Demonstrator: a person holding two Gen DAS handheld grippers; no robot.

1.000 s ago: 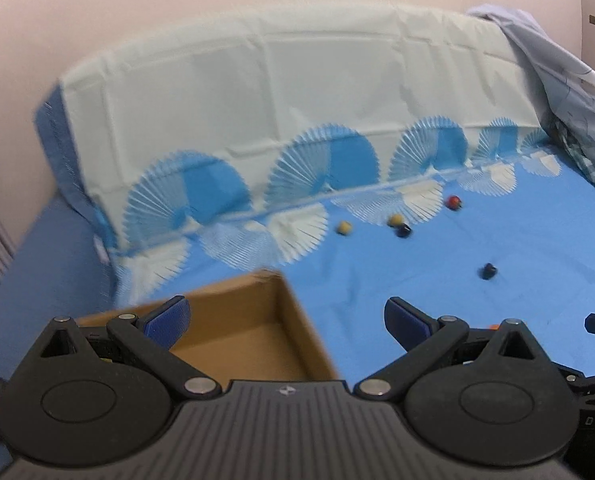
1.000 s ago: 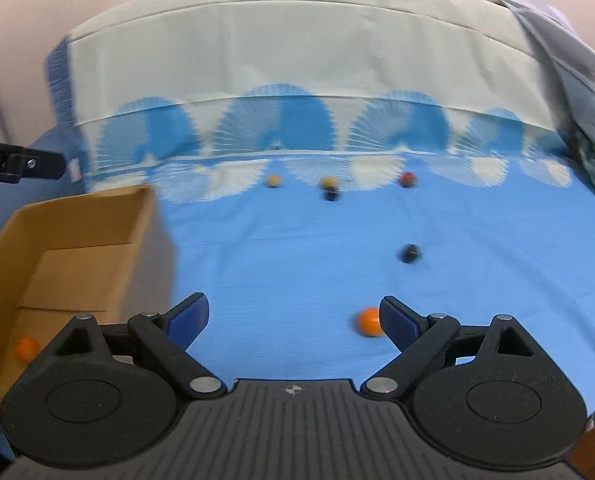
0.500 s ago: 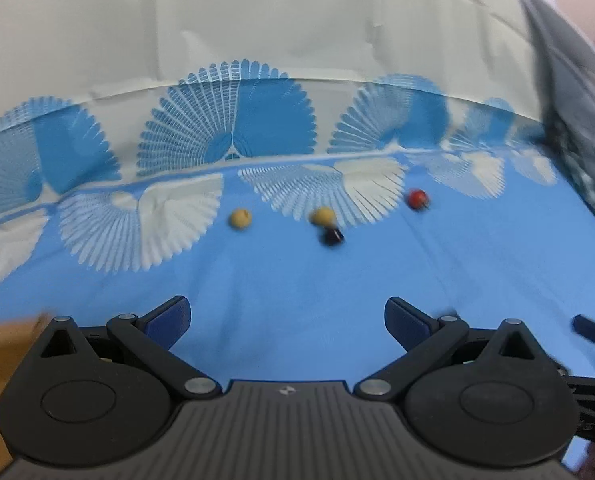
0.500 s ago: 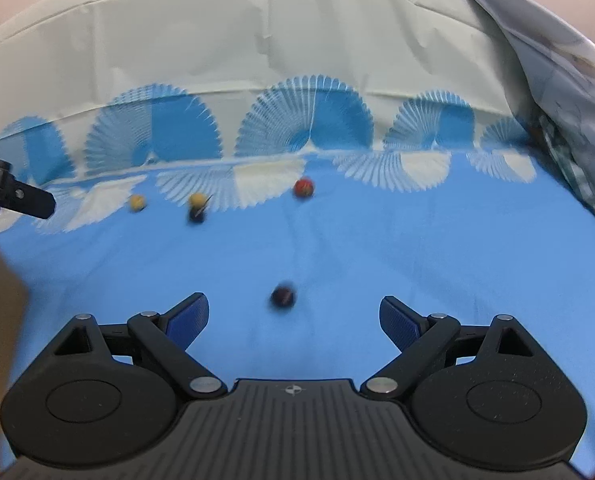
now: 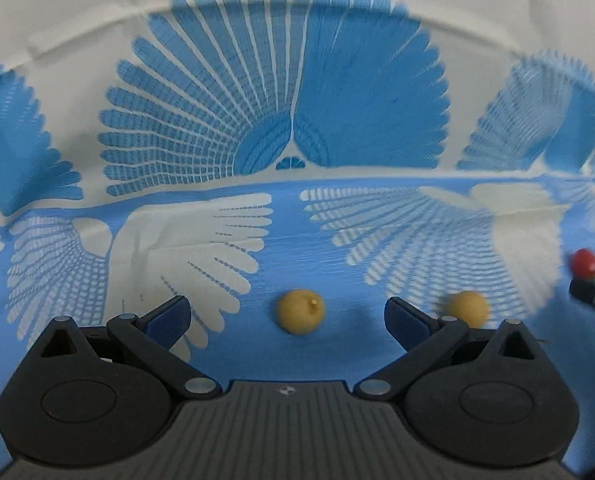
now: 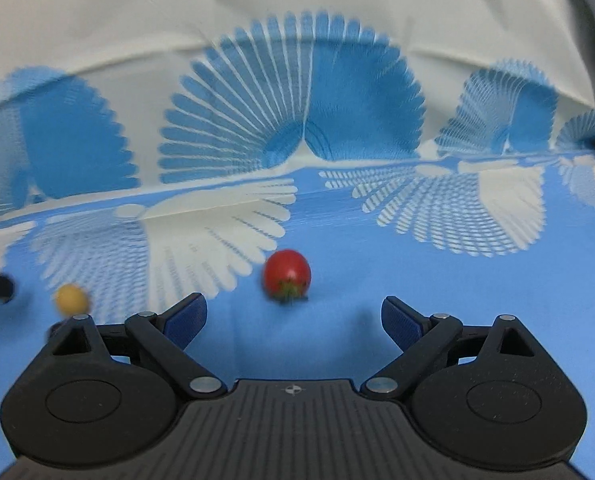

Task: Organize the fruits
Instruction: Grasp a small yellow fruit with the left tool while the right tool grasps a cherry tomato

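The left gripper [image 5: 287,316] is spread wide over a blue fan-patterned bedsheet [image 5: 337,360]. A small yellow fruit [image 5: 300,311] lies just beyond its fingertips, between them. The right gripper [image 6: 294,314], also spread, has a red cherry tomato [image 6: 286,272] just ahead, slightly left of centre.

A blue cloth [image 5: 97,256] printed with white fan shapes covers the flat surface, and behind the cloth rises a white drape [image 6: 97,20] printed with blue fans.
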